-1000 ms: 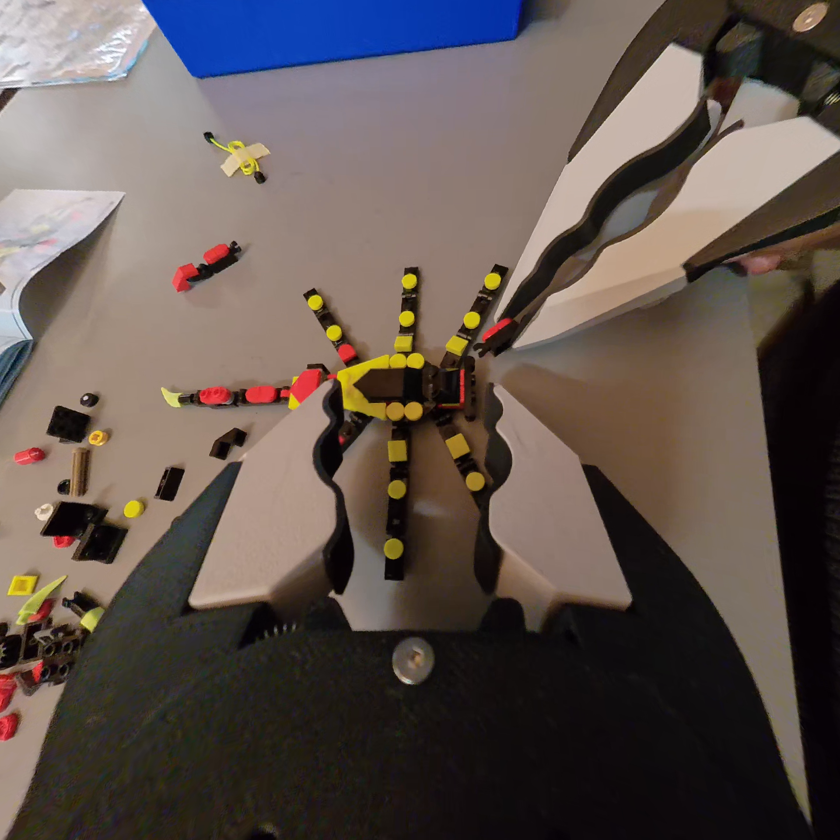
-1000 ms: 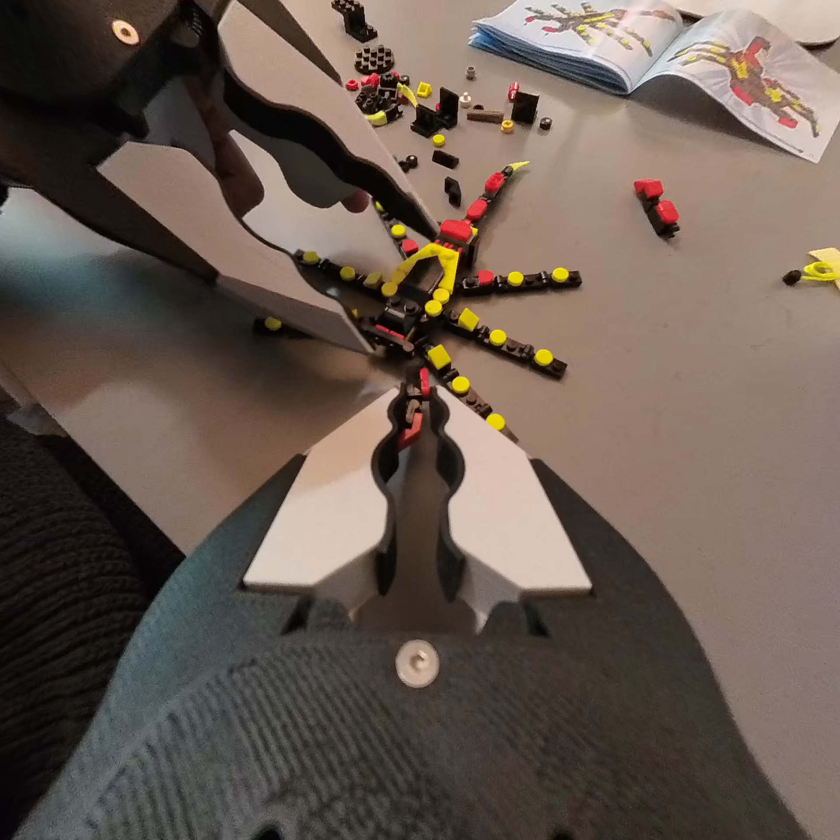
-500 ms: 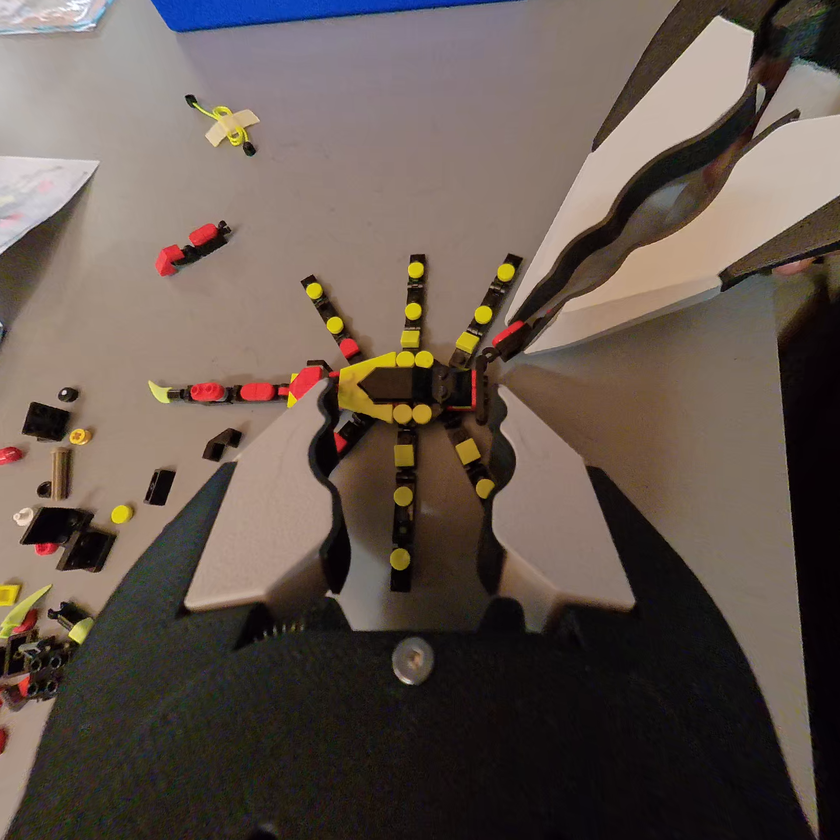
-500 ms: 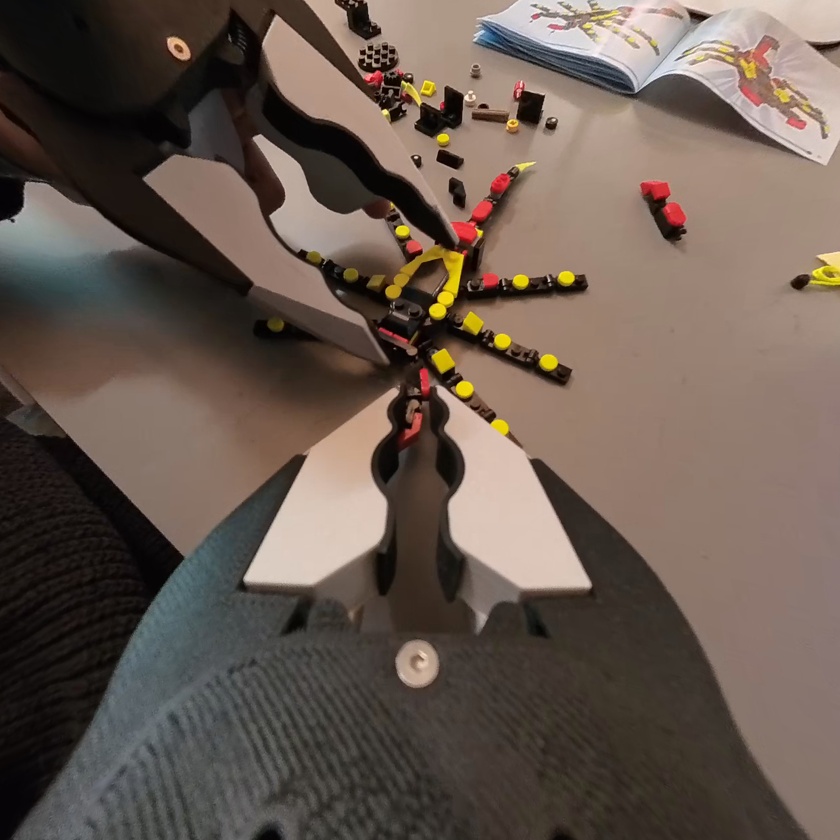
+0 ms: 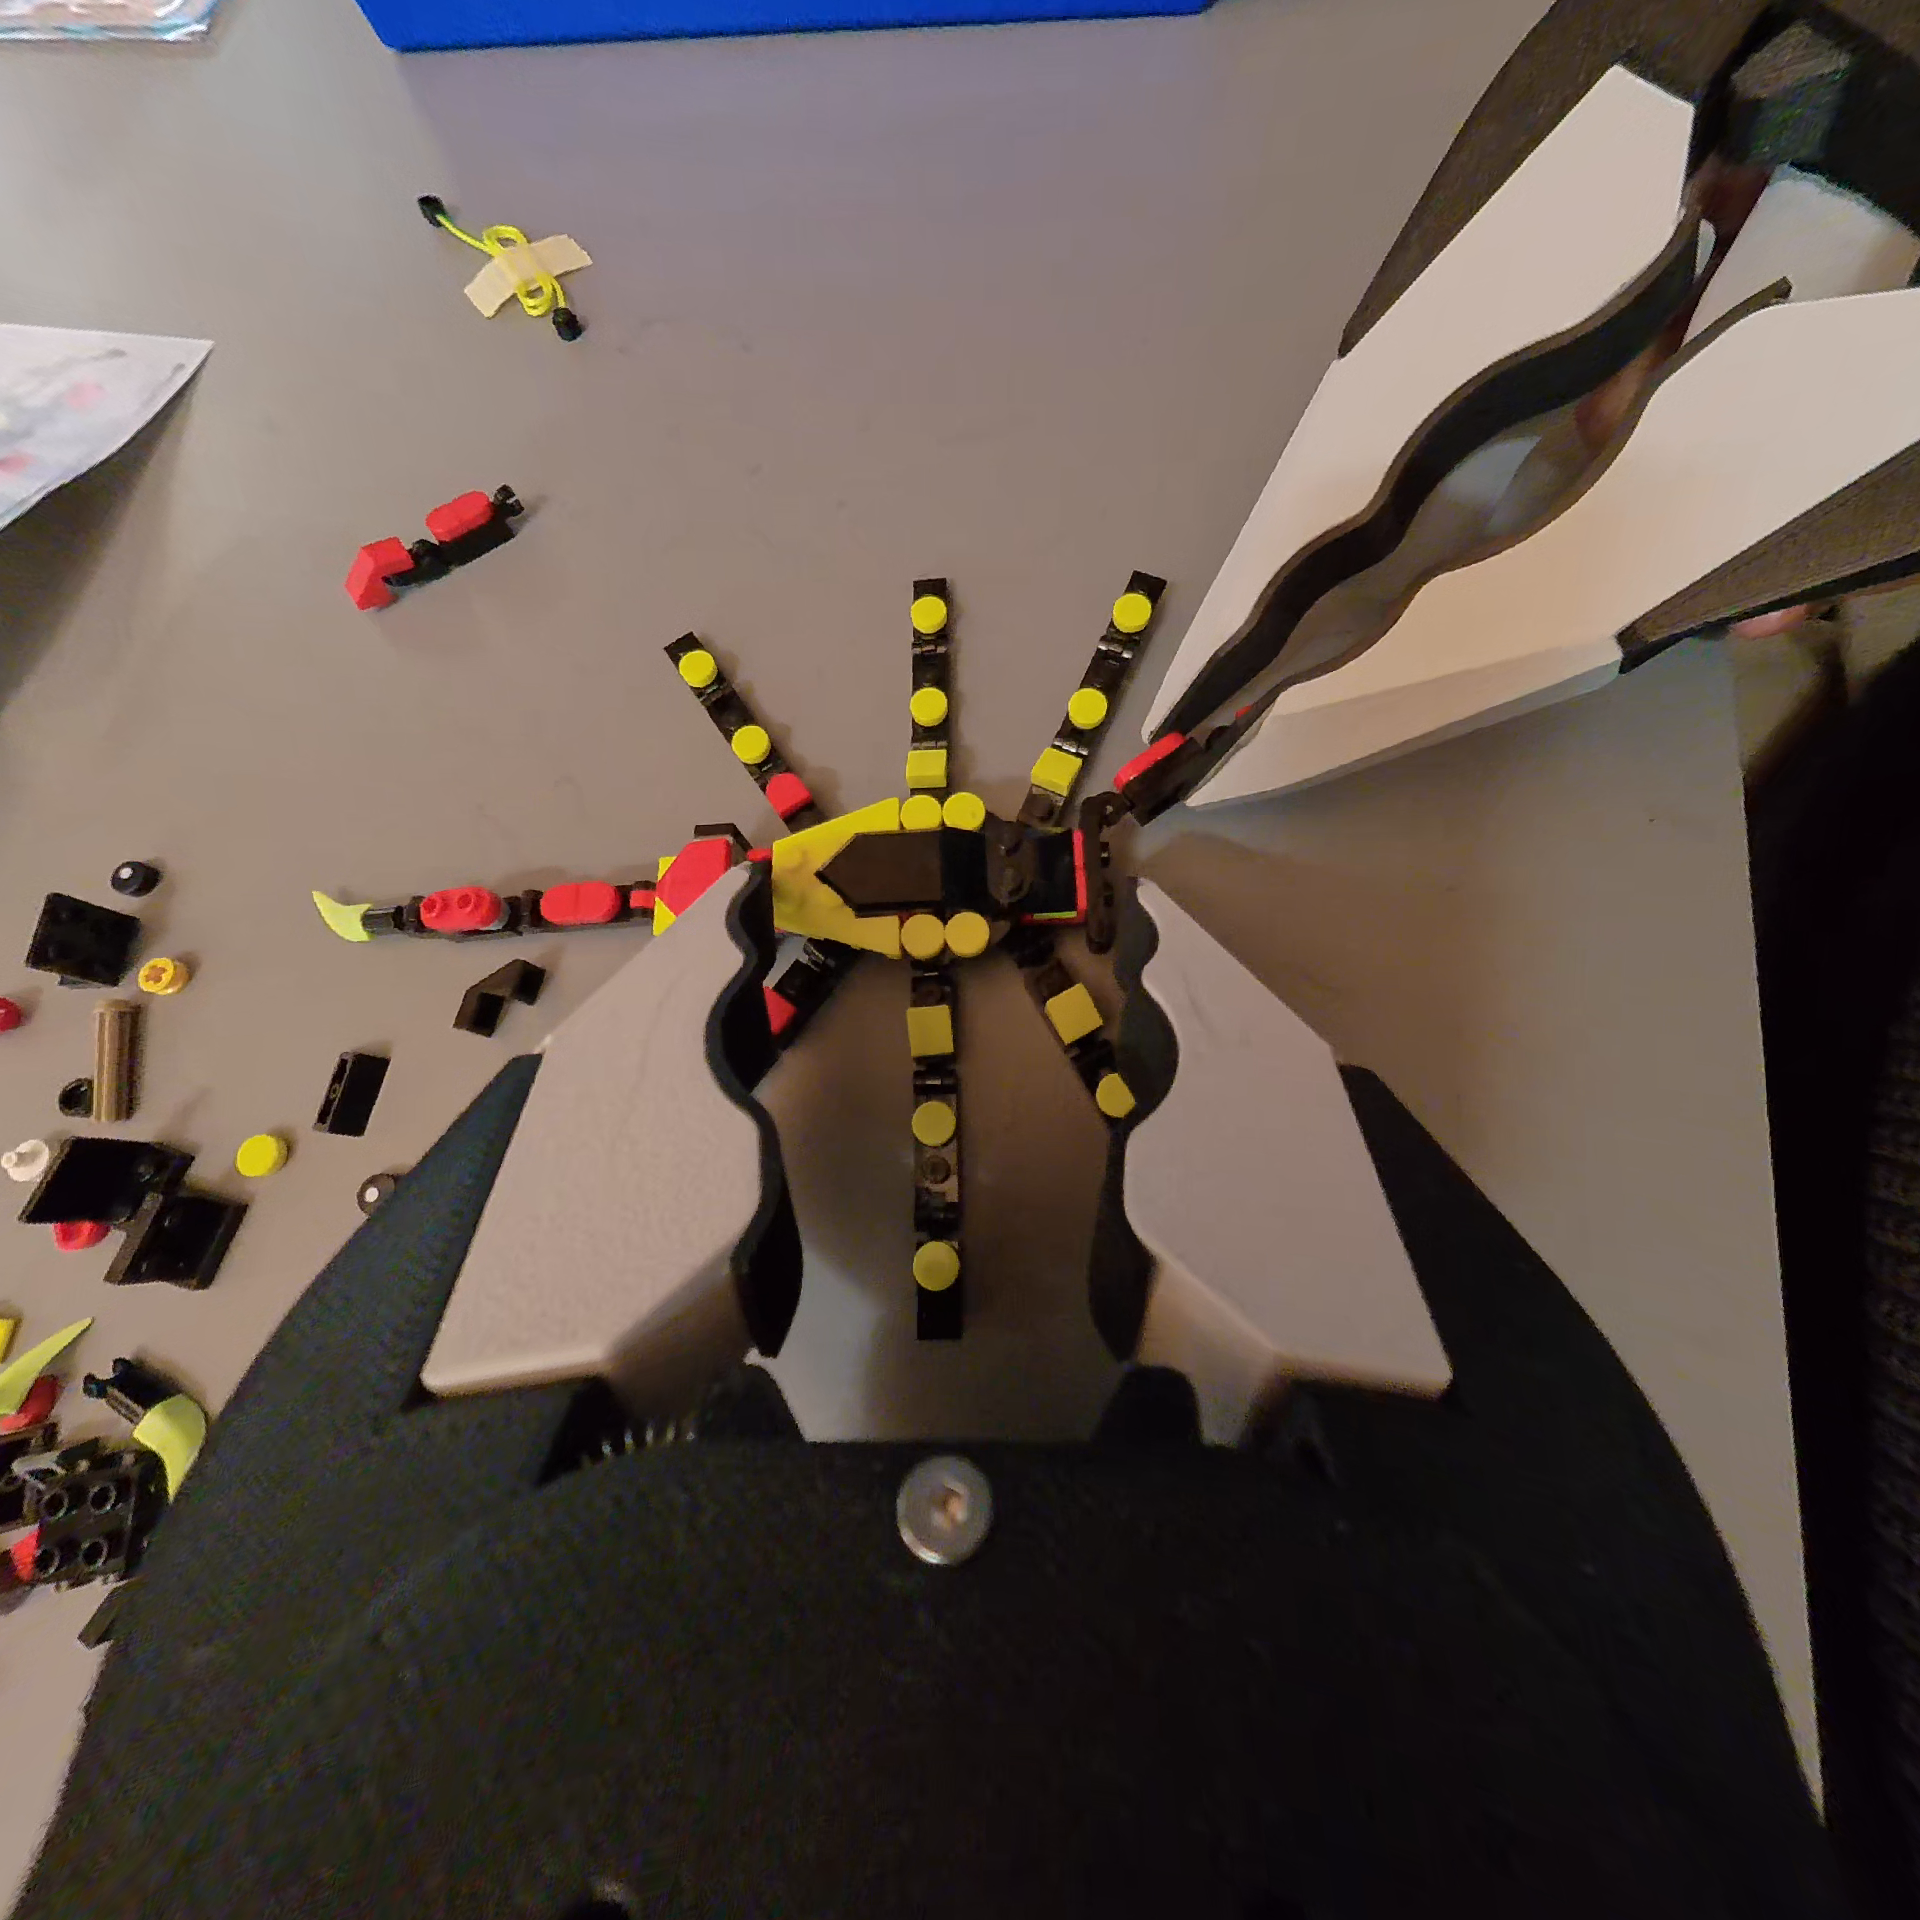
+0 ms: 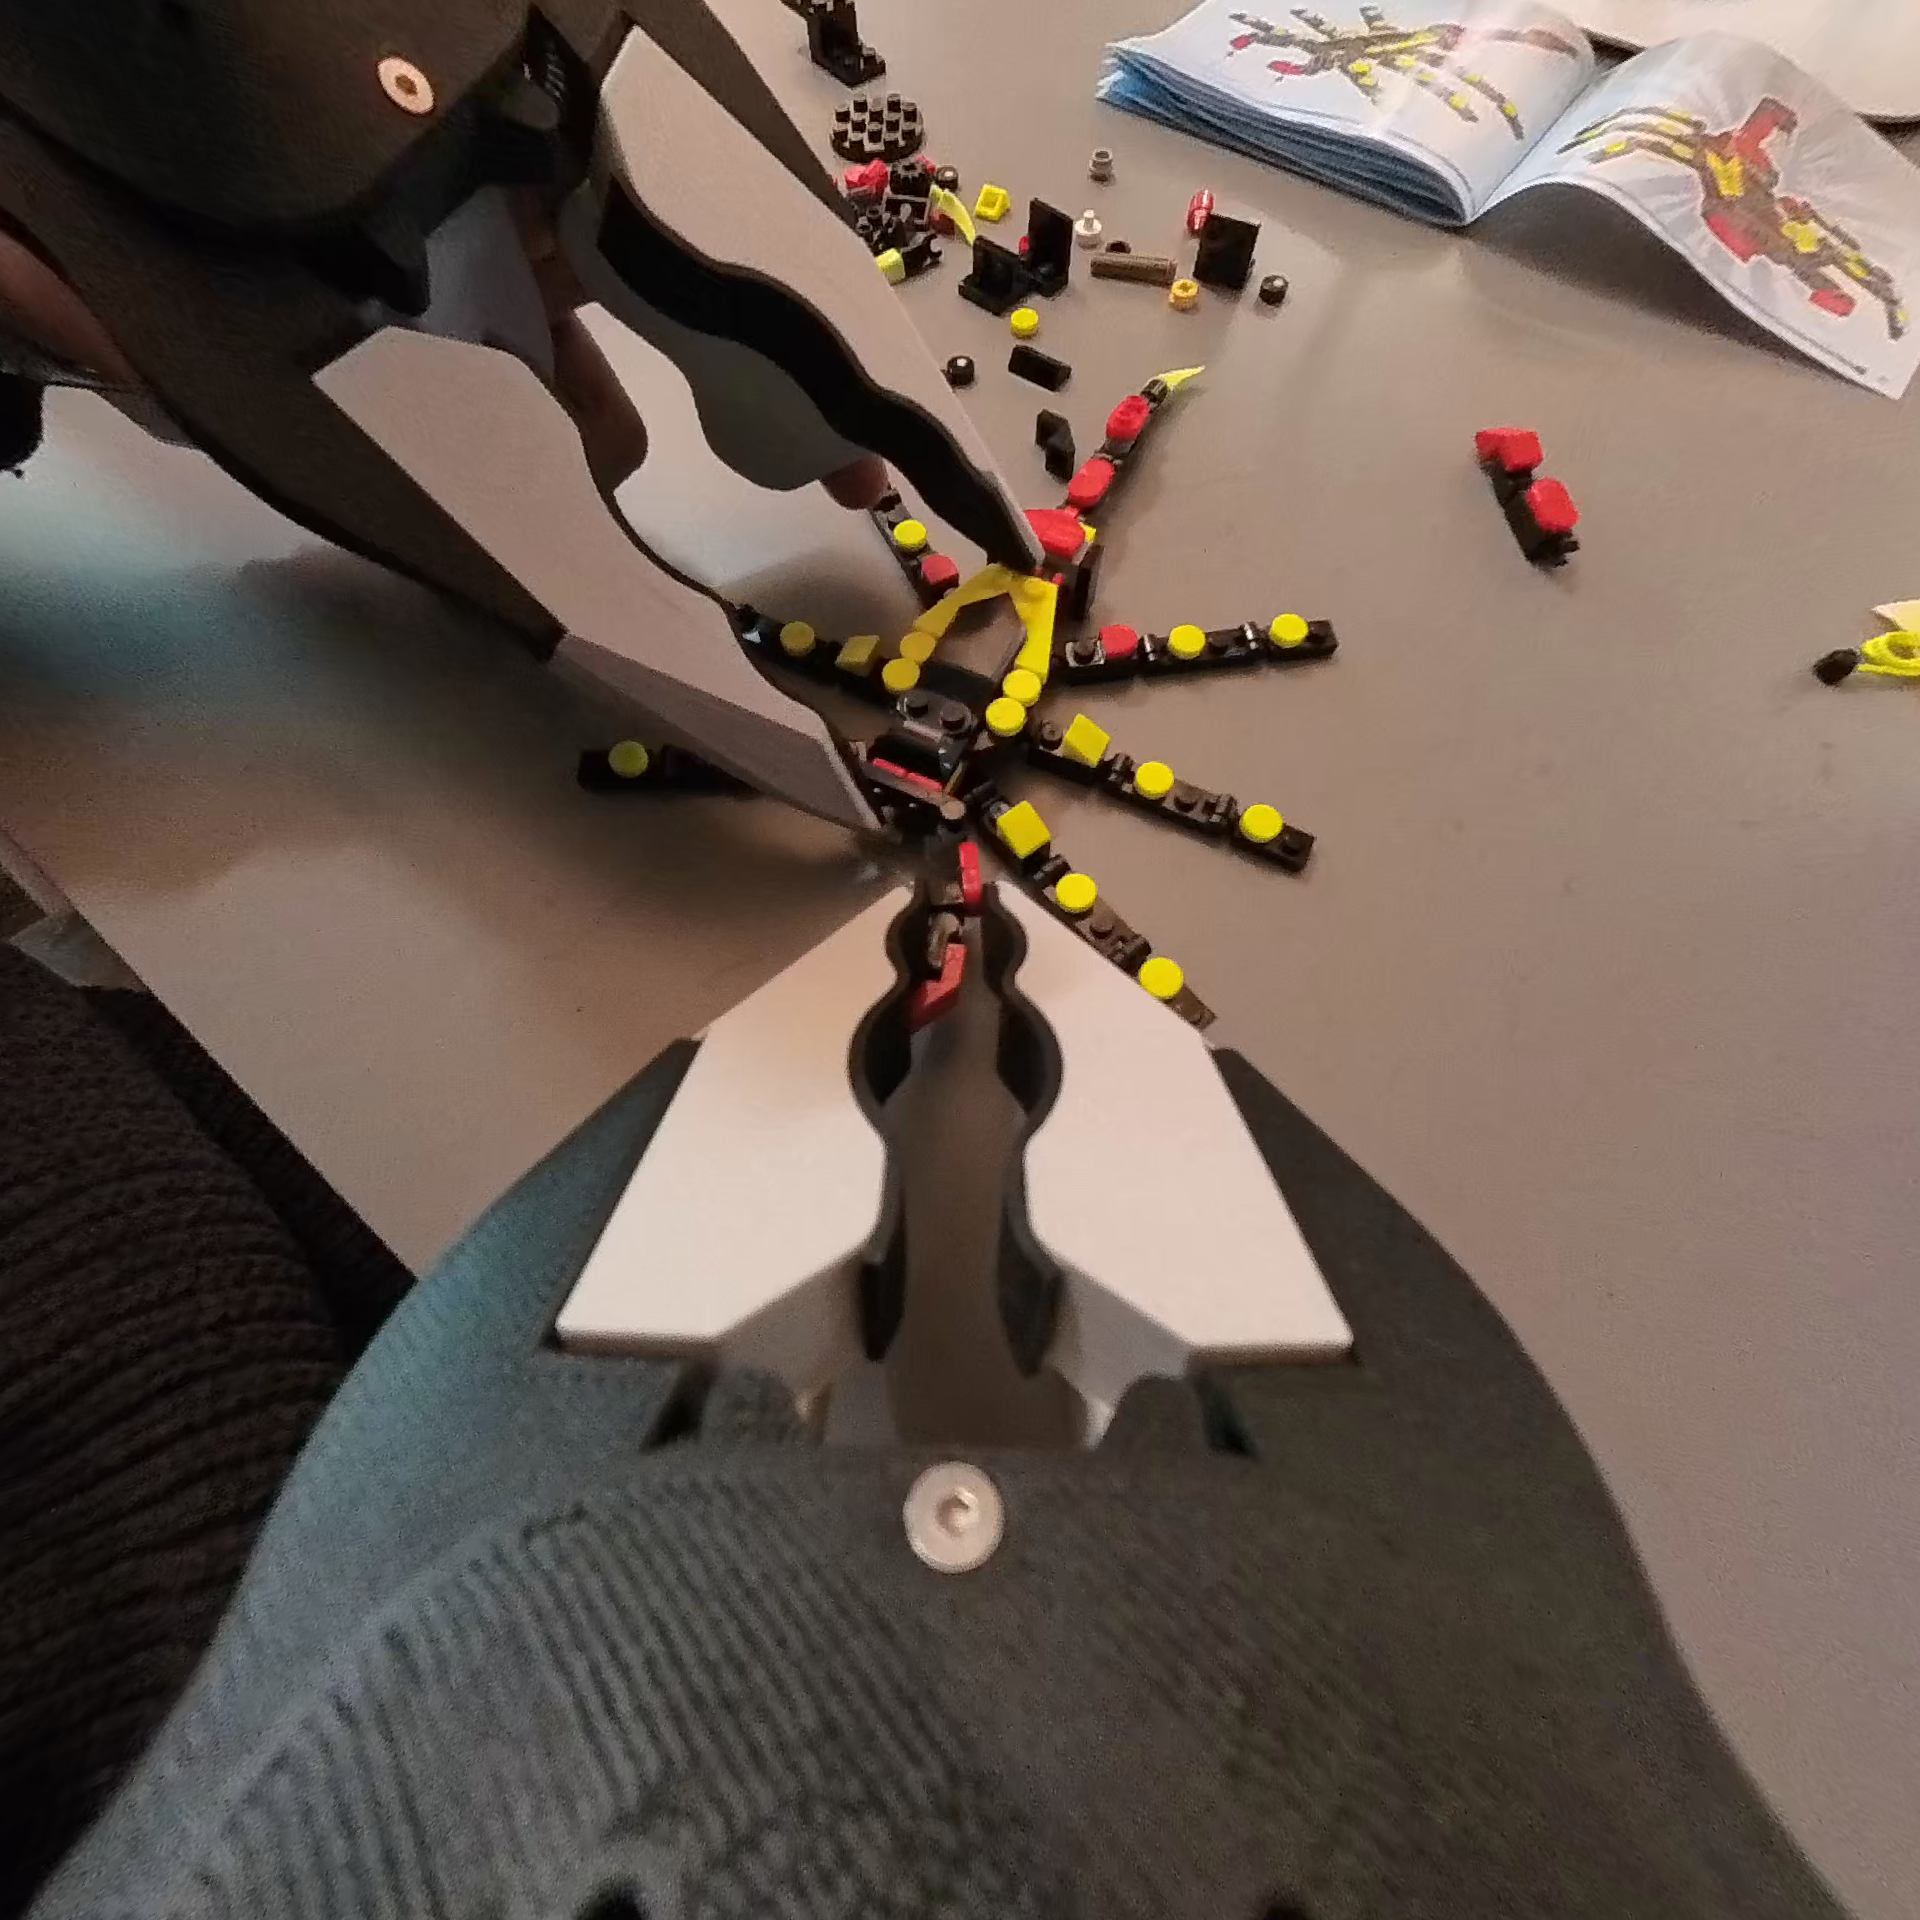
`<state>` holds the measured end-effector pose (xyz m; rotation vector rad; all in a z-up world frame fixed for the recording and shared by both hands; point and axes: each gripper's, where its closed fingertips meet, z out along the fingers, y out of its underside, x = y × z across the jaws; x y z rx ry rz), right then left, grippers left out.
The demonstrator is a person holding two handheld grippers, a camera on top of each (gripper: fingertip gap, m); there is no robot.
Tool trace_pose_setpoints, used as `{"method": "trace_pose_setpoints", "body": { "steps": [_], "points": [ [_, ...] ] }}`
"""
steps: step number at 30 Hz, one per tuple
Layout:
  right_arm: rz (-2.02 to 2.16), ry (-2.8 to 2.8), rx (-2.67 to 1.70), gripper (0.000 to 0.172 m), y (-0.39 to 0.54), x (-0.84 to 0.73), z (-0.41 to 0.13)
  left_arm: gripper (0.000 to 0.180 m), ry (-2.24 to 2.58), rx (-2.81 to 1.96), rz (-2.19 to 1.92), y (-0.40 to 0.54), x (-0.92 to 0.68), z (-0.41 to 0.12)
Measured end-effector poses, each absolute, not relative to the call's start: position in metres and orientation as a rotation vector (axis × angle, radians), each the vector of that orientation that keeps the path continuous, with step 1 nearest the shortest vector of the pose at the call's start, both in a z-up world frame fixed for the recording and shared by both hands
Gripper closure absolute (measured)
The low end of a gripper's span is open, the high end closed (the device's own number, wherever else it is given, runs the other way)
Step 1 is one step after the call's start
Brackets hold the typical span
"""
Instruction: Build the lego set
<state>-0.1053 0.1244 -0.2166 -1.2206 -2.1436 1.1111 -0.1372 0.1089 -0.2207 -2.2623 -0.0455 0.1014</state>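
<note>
A brick-built scorpion (image 5: 925,883) is lying flat on the grey table (image 5: 935,364). Its body is being gripped end to end by the widely spread left gripper (image 5: 940,894). A small red and black arm piece (image 6: 948,951) is being pinched by the narrowly closed right gripper (image 6: 951,914) at the scorpion's front end, with loose bricks (image 5: 114,1195) lying nearby.

Left gripper (image 5: 940,894) jaws wide apart; right gripper (image 6: 951,914) jaws nearly closed.
</note>
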Motion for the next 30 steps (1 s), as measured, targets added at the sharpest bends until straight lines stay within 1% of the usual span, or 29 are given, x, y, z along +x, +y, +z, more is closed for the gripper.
{"method": "trace_pose_setpoints", "body": {
  "steps": [30],
  "points": [
    [1.066, -2.201, -1.211, 0.164, 0.1226, -0.1058, -0.2233, 0.116, -0.011, -2.315, 0.216, 0.1072, -0.1391, -0.2252]
  ]
}}
